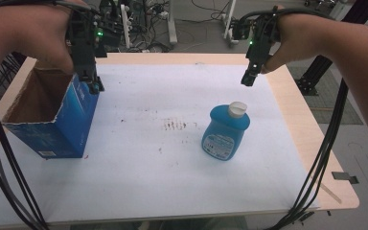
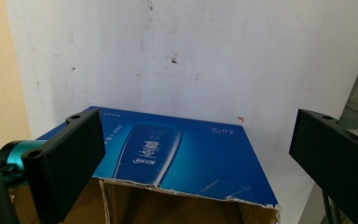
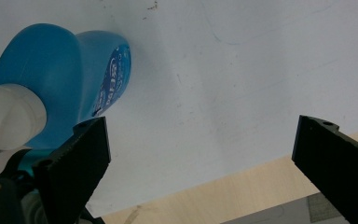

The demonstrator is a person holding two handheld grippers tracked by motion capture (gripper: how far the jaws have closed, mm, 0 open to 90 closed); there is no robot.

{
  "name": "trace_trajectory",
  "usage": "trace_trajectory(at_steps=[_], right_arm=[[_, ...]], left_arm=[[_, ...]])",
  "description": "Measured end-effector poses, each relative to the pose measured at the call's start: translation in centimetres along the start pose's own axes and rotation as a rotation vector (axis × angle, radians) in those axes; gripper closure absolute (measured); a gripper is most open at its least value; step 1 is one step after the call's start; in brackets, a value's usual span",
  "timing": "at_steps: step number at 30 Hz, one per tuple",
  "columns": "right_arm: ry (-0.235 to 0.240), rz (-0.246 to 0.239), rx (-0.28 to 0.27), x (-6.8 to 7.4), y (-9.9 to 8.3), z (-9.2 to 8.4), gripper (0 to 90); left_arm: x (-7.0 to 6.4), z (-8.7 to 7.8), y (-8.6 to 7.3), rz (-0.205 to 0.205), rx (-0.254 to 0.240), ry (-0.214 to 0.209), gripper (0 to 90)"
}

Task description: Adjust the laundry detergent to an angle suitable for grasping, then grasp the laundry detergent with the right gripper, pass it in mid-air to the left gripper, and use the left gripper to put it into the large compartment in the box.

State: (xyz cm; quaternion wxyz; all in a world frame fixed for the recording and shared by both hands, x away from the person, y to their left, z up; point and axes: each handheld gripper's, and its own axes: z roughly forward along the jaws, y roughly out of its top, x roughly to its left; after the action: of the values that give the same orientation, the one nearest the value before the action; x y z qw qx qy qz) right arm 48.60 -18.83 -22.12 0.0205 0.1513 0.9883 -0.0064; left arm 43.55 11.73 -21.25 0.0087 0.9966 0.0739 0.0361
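White sheet point(image 1: 139, 182) covers a pale wood table point(image 1: 311, 134), w/ faint reddish smudges mid-sheet. Nearest, at left, an open blue cardboard box point(image 1: 62, 124) stands w/ torn top edge. Right of centre, a blue bottle point(image 1: 226, 132) w/ white cap point(image 1: 237, 109) stands on the sheet. Farther back, left gripper point(image 1: 95, 86) hangs at the box's far rim, jaws spread wide, gripping nothing. Right gripper point(image 1: 248, 79) hovers above & beyond the bottle, apart from it, jaws also spread. Cables & equipment clutter the floor beyond.
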Motion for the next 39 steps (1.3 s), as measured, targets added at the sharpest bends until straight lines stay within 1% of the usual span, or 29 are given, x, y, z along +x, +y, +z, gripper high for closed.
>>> trace_trajectory(at_steps=[2,4,7,9,13,14,15,17,18,19,21,22,24,26,27,28,29,30,31,32,33,34,35,36,39], right_arm=[[0.000,0.006,-0.001,-0.1,0.0,0.0,3.3],[-0.004,0.001,0.001,-0.2,-0.1,0.1,3.3],[-0.004,0.005,0.006,-0.3,-0.1,0.1,3.4],[-0.006,0.010,0.005,-0.2,-0.1,0.1,3.3],[-0.009,-0.001,-0.004,-0.1,-0.2,-0.1,3.3],[-0.008,0.000,-0.005,0.0,-0.2,-0.1,3.3],[-0.012,0.014,-0.003,0.1,-0.2,-0.1,3.3],[-0.016,0.018,-0.002,0.1,-0.3,-0.2,3.3],[-0.009,0.008,-0.013,0.2,-0.3,-0.2,3.4],[-0.004,0.018,-0.024,0.4,-0.3,-0.3,3.4],[0.009,0.017,-0.048,0.5,-0.4,-0.5,3.3],[0.013,0.015,-0.058,0.6,-0.4,-0.6,3.4],[0.021,0.022,-0.074,0.7,-0.5,-0.8,3.4],[0.012,0.038,-0.095,0.8,-0.5,-1.0,3.4],[0.012,0.038,-0.095,0.8,-0.5,-1.0,3.4],[0.013,0.045,-0.122,0.9,-0.6,-1.1,3.4],[0.017,0.061,-0.160,1.0,-0.7,-1.2,3.4],[0.021,0.070,-0.182,1.0,-0.8,-1.2,3.4],[0.024,0.087,-0.227,1.0,-1.1,-1.1,3.4],[0.029,0.102,-0.253,1.0,-1.3,-1.0,3.4],[0.035,0.115,-0.295,0.9,-1.7,-0.8,3.4],[0.033,0.151,-0.353,0.9,-2.3,-0.5,3.4],[0.033,0.151,-0.353,0.9,-2.3,-0.5,3.4],[0.032,0.166,-0.377,0.9,-2.6,-0.4,3.4],[0.026,0.226,-0.493,1.0,-3.6,-0.5,3.3]], left_arm=[[0.0,0.0,0.0,0.002,-0.004,0.000,3.2],[0.1,0.0,0.1,0.009,-0.010,0.000,3.2],[0.1,0.0,0.1,0.016,-0.007,0.000,3.3],[0.0,0.0,0.1,0.014,-0.002,-0.002,3.2],[-0.1,-0.1,0.0,0.008,0.004,0.002,3.2],[-0.2,-0.1,0.0,0.010,0.001,0.005,3.3],[-0.3,-0.1,0.0,0.010,0.002,0.005,3.2],[-0.5,-0.2,0.0,0.014,-0.004,0.010,3.3],[-0.6,-0.2,0.0,0.009,-0.007,0.011,3.2],[-0.7,-0.2,0.0,0.005,-0.009,0.011,3.3],[-0.7,-0.3,-0.1,0.006,-0.011,0.012,3.3],[-0.7,-0.3,-0.2,0.000,-0.012,0.014,3.3],[-0.7,-0.4,-0.3,-0.003,-0.015,0.015,3.3],[-0.7,-0.5,-0.4,-0.004,-0.019,0.020,3.3],[-0.7,-0.5,-0.4,-0.004,-0.019,0.020,3.3],[-0.7,-0.5,-0.4,-0.003,-0.018,0.028,3.3],[-0.7,-0.5,-0.5,-0.002,-0.020,0.032,3.3],[-0.7,-0.5,-0.5,-0.003,-0.014,0.034,3.3],[-0.8,-0.4,-0.6,-0.011,-0.021,0.032,3.3],[-0.7,-0.5,-0.6,0.001,-0.012,0.033,3.3],[-0.7,-0.5,-0.7,0.002,-0.018,0.035,3.3],[-0.7,-0.6,-0.7,0.003,-0.014,0.036,3.3],[-0.7,-0.6,-0.8,0.002,-0.015,0.038,3.3],[-0.8,-0.6,-0.9,0.001,-0.017,0.039,3.2],[-0.9,-0.5,-1.0,0.005,-0.012,0.043,3.3]])
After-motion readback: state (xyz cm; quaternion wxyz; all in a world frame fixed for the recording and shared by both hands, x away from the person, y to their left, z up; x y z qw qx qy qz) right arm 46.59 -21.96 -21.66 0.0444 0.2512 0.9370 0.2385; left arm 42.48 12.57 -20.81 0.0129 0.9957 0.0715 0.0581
